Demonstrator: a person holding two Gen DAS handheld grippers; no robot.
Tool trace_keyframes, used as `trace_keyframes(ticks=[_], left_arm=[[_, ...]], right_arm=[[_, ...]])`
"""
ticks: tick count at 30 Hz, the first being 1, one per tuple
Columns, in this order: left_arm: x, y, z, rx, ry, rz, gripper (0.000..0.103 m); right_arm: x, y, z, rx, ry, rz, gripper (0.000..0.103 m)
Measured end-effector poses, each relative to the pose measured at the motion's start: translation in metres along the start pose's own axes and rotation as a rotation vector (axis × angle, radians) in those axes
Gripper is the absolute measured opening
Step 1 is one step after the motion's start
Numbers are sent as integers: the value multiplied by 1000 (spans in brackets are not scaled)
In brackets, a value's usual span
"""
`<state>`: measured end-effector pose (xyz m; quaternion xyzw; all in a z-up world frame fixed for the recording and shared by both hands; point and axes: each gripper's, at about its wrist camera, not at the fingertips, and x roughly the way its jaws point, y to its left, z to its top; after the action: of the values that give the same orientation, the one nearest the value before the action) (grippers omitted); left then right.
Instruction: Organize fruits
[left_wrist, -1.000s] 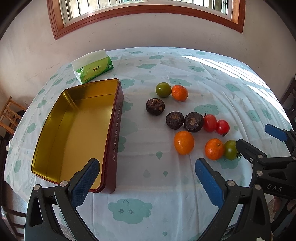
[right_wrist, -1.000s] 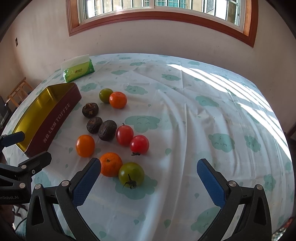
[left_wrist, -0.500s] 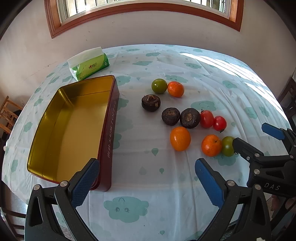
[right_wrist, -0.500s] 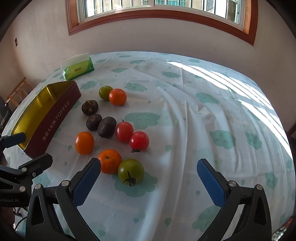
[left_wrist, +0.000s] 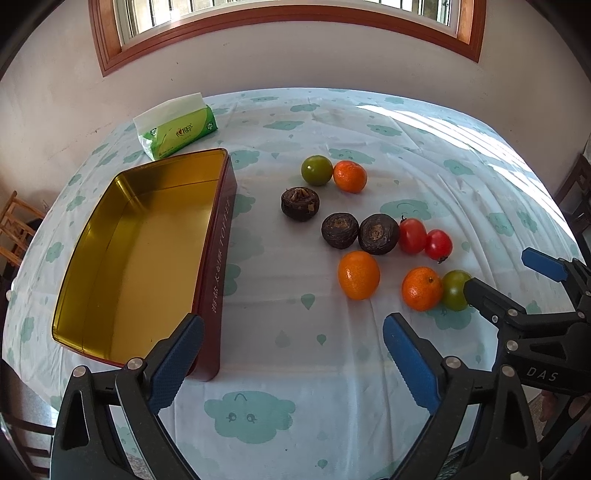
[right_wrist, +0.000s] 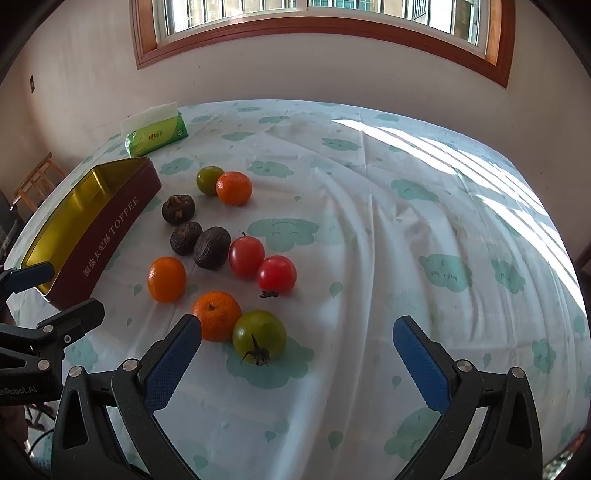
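my left gripper (left_wrist: 291, 354) hangs over bare cloth, nothing between its pads; its jaws have just been closing a little, though the gap is wide. my right gripper (right_wrist: 295, 350) is spread wide too, gripping nothing, the near green tomato (right_wrist: 259, 336) just ahead of its left pad. the toffee tin (left_wrist: 221, 258) lies left of the fruit, its long axis running away from me toward the tissue pack (left_wrist: 176, 131). three dark fruits (left_wrist: 340, 230) sit mid-cluster.
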<state>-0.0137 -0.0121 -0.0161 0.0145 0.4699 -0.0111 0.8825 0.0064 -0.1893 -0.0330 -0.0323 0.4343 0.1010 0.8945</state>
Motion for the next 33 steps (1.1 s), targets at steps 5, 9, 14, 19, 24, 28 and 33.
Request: trace_keyframes(ticks=[5, 9, 14, 19, 24, 28, 33], left_arm=[[-3, -3, 0, 18, -24, 3, 95], [-3, -3, 0, 18, -29, 8, 95], [-2, -4, 0, 22, -27, 6, 95], [0, -3, -1, 19, -21, -4, 95], [1, -2, -2, 7, -11, -5, 95], [0, -3, -3, 8, -12, 8, 95], [-1, -2, -3, 7, -8, 3, 95]], right_arm=[[1, 0, -2, 3, 1, -1, 103], [1, -1, -3, 4, 1, 2, 103], [1, -1, -7, 1, 1, 4, 103], [0, 0, -8, -1, 1, 6, 103], [-2, 4, -10, -18, -1, 6, 103], [-2, 6, -10, -29, 0, 6, 103], [-4, 5, -10, -34, -4, 17, 103]])
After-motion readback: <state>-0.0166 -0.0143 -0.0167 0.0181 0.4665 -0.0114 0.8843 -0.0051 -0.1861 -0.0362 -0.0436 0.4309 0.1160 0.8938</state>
